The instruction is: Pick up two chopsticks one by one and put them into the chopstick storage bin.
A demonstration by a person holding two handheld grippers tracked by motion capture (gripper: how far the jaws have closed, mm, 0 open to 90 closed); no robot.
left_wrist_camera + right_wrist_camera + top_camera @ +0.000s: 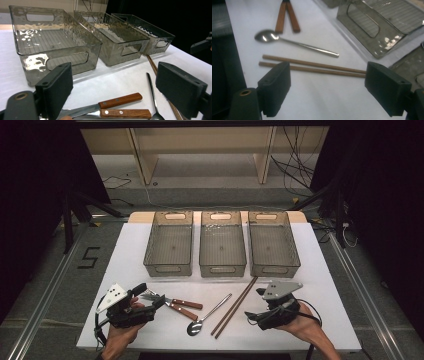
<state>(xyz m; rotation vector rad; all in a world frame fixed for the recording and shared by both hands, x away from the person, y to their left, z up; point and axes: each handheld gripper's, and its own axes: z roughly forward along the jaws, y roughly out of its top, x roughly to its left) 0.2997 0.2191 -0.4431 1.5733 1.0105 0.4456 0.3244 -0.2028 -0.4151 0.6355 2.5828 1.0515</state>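
Both grippers, left (150, 296) and right (254, 304), stand released and empty beside the knife and fork (172, 303), spoon (210, 314) and chopsticks (234, 306) lying on the table (130, 250), so sorting into the three bare bins (222, 245) looks unstarted.

Left hand-held gripper (150, 298) and right hand-held gripper (256, 306), jaws wide apart, empty.

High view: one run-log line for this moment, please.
left gripper: open, by knives | right gripper: open, by chopsticks | bins: empty
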